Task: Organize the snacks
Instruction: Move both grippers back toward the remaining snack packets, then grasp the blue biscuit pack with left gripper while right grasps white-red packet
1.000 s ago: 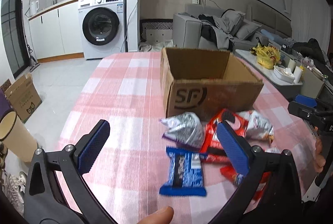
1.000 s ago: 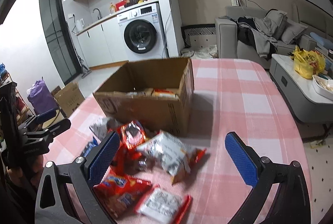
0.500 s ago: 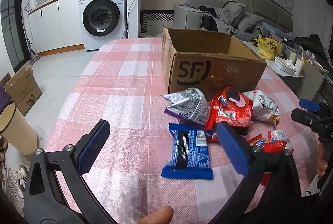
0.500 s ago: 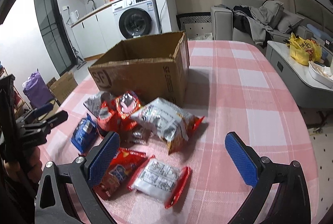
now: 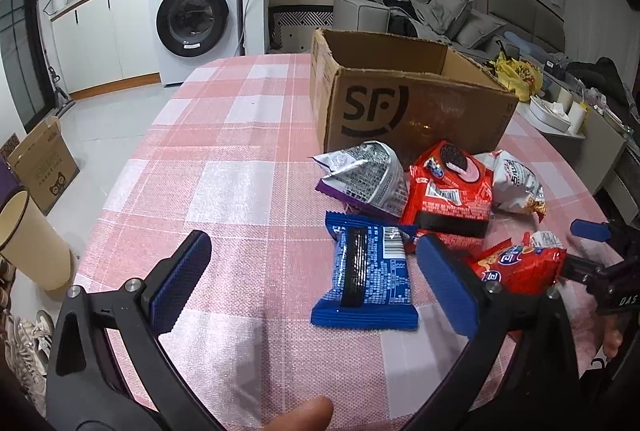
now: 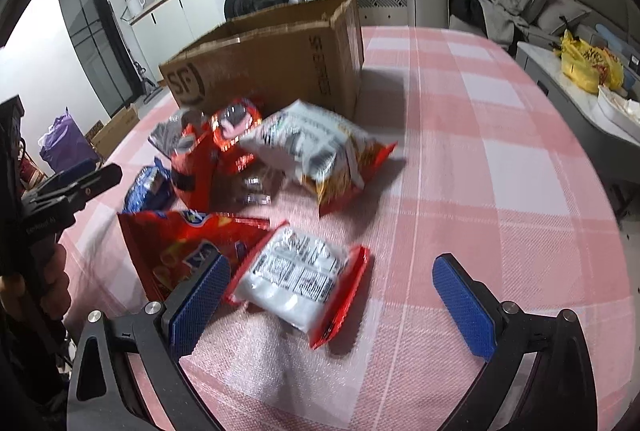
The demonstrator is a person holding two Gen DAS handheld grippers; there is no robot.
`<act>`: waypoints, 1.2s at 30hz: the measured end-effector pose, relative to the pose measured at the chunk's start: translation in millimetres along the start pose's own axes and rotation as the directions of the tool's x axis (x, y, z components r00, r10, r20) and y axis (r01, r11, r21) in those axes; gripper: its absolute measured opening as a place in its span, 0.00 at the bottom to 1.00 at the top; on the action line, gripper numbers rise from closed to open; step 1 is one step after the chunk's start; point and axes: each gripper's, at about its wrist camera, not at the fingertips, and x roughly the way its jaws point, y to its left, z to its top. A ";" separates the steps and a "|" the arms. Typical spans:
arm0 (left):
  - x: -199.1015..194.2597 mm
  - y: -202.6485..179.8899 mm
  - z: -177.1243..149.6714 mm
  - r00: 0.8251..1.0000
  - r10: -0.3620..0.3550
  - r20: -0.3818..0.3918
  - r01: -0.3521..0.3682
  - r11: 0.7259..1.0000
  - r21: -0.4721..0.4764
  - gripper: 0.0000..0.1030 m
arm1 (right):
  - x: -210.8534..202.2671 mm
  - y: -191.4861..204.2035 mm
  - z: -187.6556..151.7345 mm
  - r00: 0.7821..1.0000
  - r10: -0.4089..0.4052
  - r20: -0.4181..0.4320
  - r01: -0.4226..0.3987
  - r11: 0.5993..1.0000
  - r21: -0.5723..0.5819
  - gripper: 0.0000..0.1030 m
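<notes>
Both grippers hang wide open and empty over a table (image 5: 224, 191) covered in pink checked cloth, with the snacks lying loose in a heap in front of an open cardboard box (image 5: 404, 107). The left gripper (image 5: 312, 283) faces a blue packet (image 5: 366, 279) that lies flat, its right edge just beside the right finger pad; behind it sit a silver and purple bag (image 5: 364, 177), a red cookie packet (image 5: 450, 195) and a silver chip bag (image 5: 514, 185), crowded together and partly overlapping. The right gripper (image 6: 332, 301) faces a white packet with red edges (image 6: 298, 281) lying flat between its pads, with a large red bag (image 6: 176, 247) touching it on the left and partly hidden by the left pad. No snack is held yet, and I cannot see whether any is already in the box. The likely trouble is in the grasp itself: these packets are thin, slick and lie flat on the cloth, so the pads could slide over the foil or pinch the tablecloth instead. Closing on the white packet may also catch the edge of the red bag beside it and drag both. A puffy bag squeezed hard could crush its contents or pop out sideways. The two grippers work close to the same heap, so they may bump each other, or nudge the box wall when lifting a packet over it.
</notes>
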 end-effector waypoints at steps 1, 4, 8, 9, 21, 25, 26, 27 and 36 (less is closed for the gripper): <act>1.7 -0.9 -0.3 1.000 0.000 -0.003 0.000 1.000 0.001 0.99 | 2.2 0.7 -1.2 1.000 0.000 -0.007 0.000 1.000 0.002 1.00; 4.7 -2.5 -2.7 1.000 -0.004 -0.013 0.004 1.000 0.007 0.99 | 11.0 2.3 -3.1 1.000 -0.004 -0.030 0.005 1.000 0.003 1.00; 9.6 -5.7 -5.6 1.000 -0.004 -0.027 0.005 1.000 0.019 0.99 | 15.1 5.5 -3.0 0.999 -0.016 -0.043 0.016 1.000 -0.015 1.00; 11.1 -6.8 -6.1 1.000 -0.002 -0.030 0.002 1.000 0.023 0.99 | 15.4 6.4 -3.4 0.999 -0.020 -0.047 0.019 0.999 -0.028 1.00; 23.2 -6.3 -9.1 0.998 -0.011 -0.056 0.012 1.000 0.019 0.99 | 8.2 -7.6 -6.5 0.999 -0.013 -0.042 0.012 0.999 -0.038 1.00; 27.4 -4.8 -10.5 0.998 -0.014 -0.067 0.015 1.000 0.017 0.99 | 12.8 3.2 -4.8 0.999 0.003 -0.045 -0.006 0.998 -0.068 0.99; 28.5 -4.6 -10.8 0.997 -0.016 -0.070 0.017 1.000 0.015 0.99 | 12.9 6.3 -5.0 0.999 0.000 -0.043 -0.004 0.997 -0.077 0.99; 30.1 -4.5 -10.6 0.997 -0.016 -0.076 0.017 1.000 0.014 0.99 | 14.3 9.5 -4.4 0.999 -0.012 -0.041 0.008 0.996 -0.092 0.99; 50.8 -10.1 -9.5 0.991 -0.011 -0.136 0.016 0.999 0.038 0.99 | 13.0 11.6 -4.3 1.000 -0.004 -0.025 0.001 0.994 -0.111 0.74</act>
